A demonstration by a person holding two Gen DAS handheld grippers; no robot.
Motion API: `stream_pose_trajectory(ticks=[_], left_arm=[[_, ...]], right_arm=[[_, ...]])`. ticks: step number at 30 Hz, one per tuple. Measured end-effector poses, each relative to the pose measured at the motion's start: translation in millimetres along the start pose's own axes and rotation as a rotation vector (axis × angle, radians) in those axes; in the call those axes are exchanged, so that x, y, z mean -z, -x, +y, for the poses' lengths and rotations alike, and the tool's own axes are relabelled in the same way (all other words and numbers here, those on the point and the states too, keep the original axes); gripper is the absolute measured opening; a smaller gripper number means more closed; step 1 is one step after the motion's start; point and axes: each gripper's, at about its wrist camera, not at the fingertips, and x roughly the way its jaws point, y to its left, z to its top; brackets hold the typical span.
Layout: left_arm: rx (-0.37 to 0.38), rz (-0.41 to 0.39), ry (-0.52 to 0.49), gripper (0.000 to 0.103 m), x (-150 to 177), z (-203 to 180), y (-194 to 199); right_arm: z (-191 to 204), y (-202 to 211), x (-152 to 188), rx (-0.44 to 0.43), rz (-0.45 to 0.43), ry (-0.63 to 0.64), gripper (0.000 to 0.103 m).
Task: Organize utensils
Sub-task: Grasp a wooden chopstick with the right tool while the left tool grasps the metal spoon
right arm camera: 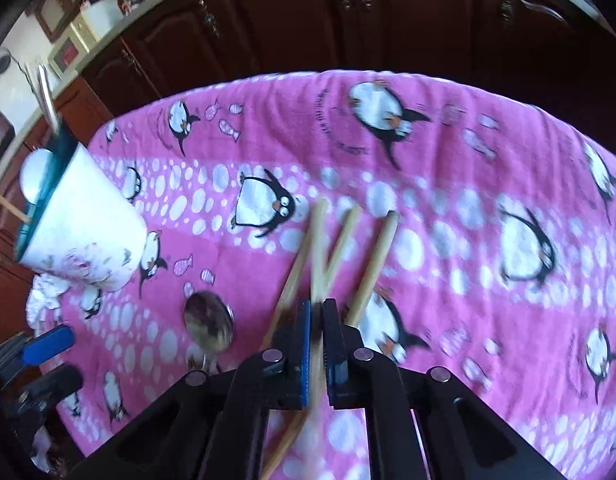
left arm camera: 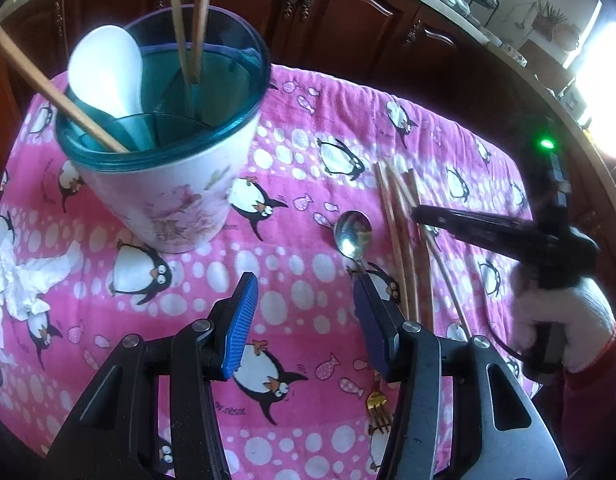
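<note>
1. Bench (left arm camera: 316,112): covered by a pink penguin-print cloth, it carried every item of the task; dark wooden cabinets stood behind it.
2. Utensil holder (left arm camera: 176,200): a white floral cup with a teal rim stood upright on the bench's left part. It already contained a white spoon (left arm camera: 104,72) and 3 wooden sticks, judged to be chopsticks, so part of the sorting appeared done.
3. Left tool (left arm camera: 304,320): its blue-padded jaws stood wide apart and held nothing. It hovered over the cloth, just beside the handle of the metal spoon.
4. Right tool (right arm camera: 316,332): gripped by a white-gloved hand (left arm camera: 560,320), its jaws were closed tight on 1 chopstick from the loose bundle. Whether that chopstick had left the cloth could not be told.
5. Loose chopsticks (left arm camera: 404,248): about 4 wooden sticks lay fanned on the cloth, right of the metal spoon and well apart from the holder; these remained to be stowed.
6. Crumpled tissue (left arm camera: 24,280): it lay at the bench's left edge, near the holder.
7. Metal spoon (left arm camera: 353,234): bowl up, it lay on the cloth between holder and chopsticks, not yet stowed.
8. Gold fork (left arm camera: 378,404): it lay on the cloth beneath the left tool, partly hidden, also outstanding. By this reckoning the task stood roughly midway.
</note>
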Motion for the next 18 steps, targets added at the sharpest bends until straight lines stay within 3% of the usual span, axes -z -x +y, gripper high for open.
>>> stream_pose_trajectory(ticks=[8, 11, 13, 15, 18], left_arm=[[0.015, 0.015, -0.024, 0.049, -9.6, -16.2, -26.2], [0.014, 0.015, -0.037, 0.049, -16.0, -22.4, -40.1], [0.01, 0.017, -0.045, 0.049, -20.7, -25.7, -49.9], [0.006, 0.02, -0.049, 0.049, -25.1, -27.6, -58.8], [-0.013, 0.026, -0.052, 0.049, -29.3, -27.3, -70.5]], right_arm=[[-54.1, 19.4, 41.2, 0.041, 0.029, -0.098, 0.005], [-65.0, 18.8, 48.8, 0.013, 0.047, -0.136, 0.005], [-65.8, 20.3, 47.5, 0.004, 0.04, -0.136, 0.01], [-67.6, 24.0, 42.5, -0.013, 0.018, -0.124, 0.027], [-70.3, 22.1, 33.8, -0.037, 0.011, -0.127, 0.028]])
